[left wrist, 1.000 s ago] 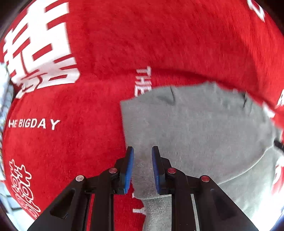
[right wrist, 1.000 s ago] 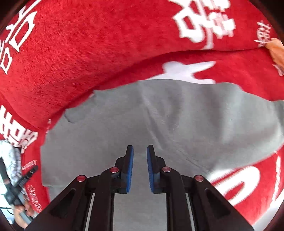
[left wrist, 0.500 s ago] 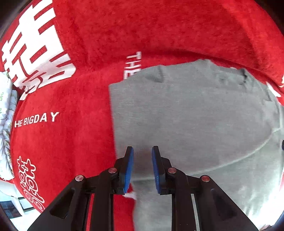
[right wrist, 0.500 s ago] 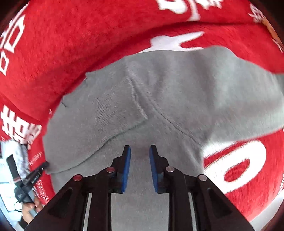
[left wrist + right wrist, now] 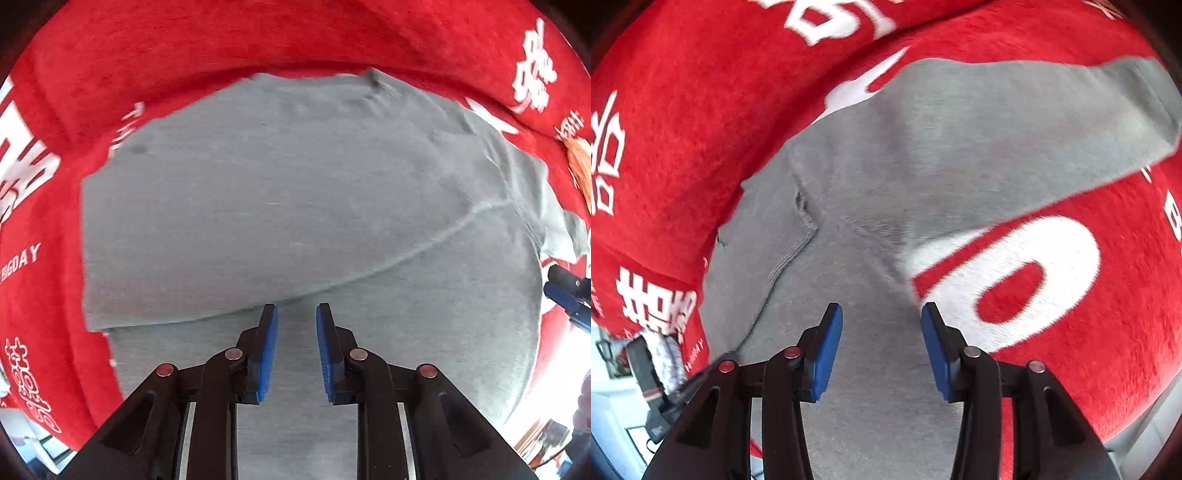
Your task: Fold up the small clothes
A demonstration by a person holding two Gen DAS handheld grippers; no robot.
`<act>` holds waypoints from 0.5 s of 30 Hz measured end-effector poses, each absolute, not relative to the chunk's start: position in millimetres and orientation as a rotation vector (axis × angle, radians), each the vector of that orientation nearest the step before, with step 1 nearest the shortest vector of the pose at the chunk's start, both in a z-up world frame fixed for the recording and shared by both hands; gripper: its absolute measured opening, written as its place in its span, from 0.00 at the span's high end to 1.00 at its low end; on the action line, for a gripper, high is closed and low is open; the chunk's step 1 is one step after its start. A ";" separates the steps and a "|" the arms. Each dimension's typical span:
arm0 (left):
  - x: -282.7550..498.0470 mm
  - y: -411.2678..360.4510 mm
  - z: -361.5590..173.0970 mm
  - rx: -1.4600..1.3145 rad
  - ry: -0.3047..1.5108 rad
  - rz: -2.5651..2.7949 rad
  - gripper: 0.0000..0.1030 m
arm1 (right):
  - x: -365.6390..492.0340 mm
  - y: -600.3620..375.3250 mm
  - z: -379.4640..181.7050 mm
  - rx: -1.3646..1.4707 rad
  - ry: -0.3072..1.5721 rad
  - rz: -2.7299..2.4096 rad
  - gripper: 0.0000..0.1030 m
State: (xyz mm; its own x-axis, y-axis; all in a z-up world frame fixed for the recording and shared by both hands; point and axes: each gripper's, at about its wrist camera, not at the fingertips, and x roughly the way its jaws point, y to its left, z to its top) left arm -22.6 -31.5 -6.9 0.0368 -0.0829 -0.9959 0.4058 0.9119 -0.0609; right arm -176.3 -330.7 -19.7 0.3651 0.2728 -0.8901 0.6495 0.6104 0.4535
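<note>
A small grey knit garment (image 5: 288,206) lies spread on a red plush cloth, one part folded over so a straight folded edge crosses just ahead of my left gripper (image 5: 296,317). That gripper points down over the grey fabric, its blue-padded jaws opening with nothing between them. In the right wrist view the same grey garment (image 5: 923,177) shows a sleeve stretched toward the upper right. My right gripper (image 5: 882,317) hovers over the fabric's near part, jaws opening and empty. The right gripper's blue tip (image 5: 565,295) shows at the right edge of the left view.
The red cloth (image 5: 258,40) with white lettering covers the whole surface; a large white "O" (image 5: 1015,280) lies right of my right gripper. An orange tassel (image 5: 580,158) sits at the far right. The table's edge and room clutter show at the lower corners.
Both grippers have slid across the grey garment, more fabric now fills each view, and both pairs of jaws have spread apart from nearly shut.
</note>
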 end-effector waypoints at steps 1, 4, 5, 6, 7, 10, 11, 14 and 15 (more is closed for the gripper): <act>-25.0 -36.9 -5.7 0.274 1.484 -0.381 0.08 | -181.7 -335.4 -20.6 0.956 1.206 -0.296 0.51; -32.4 -53.6 4.3 0.308 1.420 -0.366 0.01 | -193.5 -346.9 -23.7 1.020 1.180 -0.297 0.44; -33.4 -58.6 3.5 0.320 1.426 -0.366 0.01 | -197.4 -350.4 -23.9 1.033 1.173 -0.295 0.43; -34.2 -64.6 1.7 0.328 1.436 -0.357 0.01 | -200.1 -353.3 -24.2 1.040 1.169 -0.296 0.43; -34.7 -68.4 1.1 0.327 1.443 -0.354 0.01 | -204.9 -358.5 -24.3 1.051 1.165 -0.300 0.43; -35.7 -82.0 0.1 0.341 1.430 -0.331 0.01 | -214.9 -373.2 -24.3 1.077 1.146 -0.328 0.43; -36.9 -87.1 0.3 0.355 1.418 -0.320 0.01 | -218.1 -378.3 -24.2 1.088 1.135 -0.339 0.43; -34.8 -97.0 -2.1 0.392 1.416 -0.329 0.01 | -234.7 -400.1 -21.7 1.130 1.069 -0.391 0.43; -35.9 -101.9 -4.3 0.398 1.419 -0.337 0.01 | -240.1 -406.9 -21.5 1.145 1.052 -0.406 0.43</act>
State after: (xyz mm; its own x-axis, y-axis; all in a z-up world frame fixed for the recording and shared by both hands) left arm -35.9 -101.9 -4.3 0.1238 0.0099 -0.9923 0.4551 0.8880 0.0657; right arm -240.1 -406.9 -21.5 0.4901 0.2305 -0.8406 0.7359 0.4075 0.5408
